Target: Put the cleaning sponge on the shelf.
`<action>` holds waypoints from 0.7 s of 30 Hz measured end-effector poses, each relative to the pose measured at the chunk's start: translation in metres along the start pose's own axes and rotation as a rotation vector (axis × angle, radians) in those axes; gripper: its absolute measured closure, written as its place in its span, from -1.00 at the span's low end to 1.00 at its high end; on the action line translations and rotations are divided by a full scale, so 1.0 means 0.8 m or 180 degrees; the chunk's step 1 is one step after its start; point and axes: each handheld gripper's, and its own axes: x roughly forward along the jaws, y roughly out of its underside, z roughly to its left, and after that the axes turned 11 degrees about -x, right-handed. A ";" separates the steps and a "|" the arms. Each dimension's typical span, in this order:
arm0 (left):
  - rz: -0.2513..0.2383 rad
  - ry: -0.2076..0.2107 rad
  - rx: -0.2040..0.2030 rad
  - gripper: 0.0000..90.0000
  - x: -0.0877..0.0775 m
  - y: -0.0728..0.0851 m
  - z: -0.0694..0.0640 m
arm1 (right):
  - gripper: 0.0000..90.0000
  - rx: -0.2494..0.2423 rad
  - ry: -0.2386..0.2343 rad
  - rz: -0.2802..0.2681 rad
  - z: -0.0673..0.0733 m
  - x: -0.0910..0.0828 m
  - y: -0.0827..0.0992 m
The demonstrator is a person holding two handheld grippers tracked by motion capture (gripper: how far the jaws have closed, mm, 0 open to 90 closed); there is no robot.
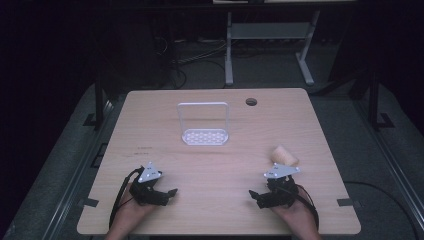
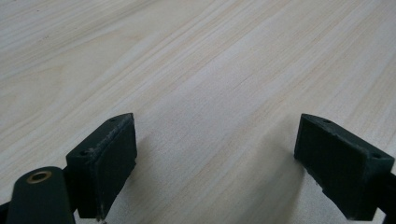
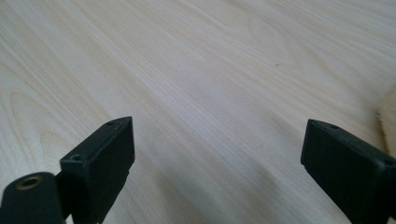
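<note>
Low over the near left of the wooden table (image 1: 215, 165), my left gripper (image 1: 171, 193) is held in a hand with its black jaws open and pointing inward. In the left gripper view the left gripper (image 2: 215, 154) has bare wood between its wide-apart pads. My right gripper (image 1: 253, 196) sits near the front right, also in a hand, open with nothing between its jaws. The right gripper view gives the right gripper (image 3: 217, 158) over bare wood. A tan cork-like cylinder (image 1: 284, 156) lies on its side just beyond the right gripper; its pale edge (image 3: 387, 116) peeks in at the right.
A white wire rack (image 1: 204, 125) with a perforated base stands upright at the table's middle back. A round cable hole (image 1: 251, 102) is near the far edge. Beyond the table stands a grey metal frame (image 1: 270, 45) on a dark floor.
</note>
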 end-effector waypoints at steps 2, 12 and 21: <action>0.0000 -0.0001 0.0001 -0.73 0.000 0.000 0.000 | -0.79 0.0006 0.0015 -0.0016 -0.002 -0.005 0.000; 0.0000 0.0000 -0.0001 -0.73 0.000 0.000 0.000 | -0.79 0.0033 0.0042 -0.0094 -0.007 -0.023 -0.002; 0.0000 0.0001 -0.0008 -0.73 0.000 0.000 0.000 | -0.79 0.0054 0.0106 -0.0140 -0.014 -0.037 -0.006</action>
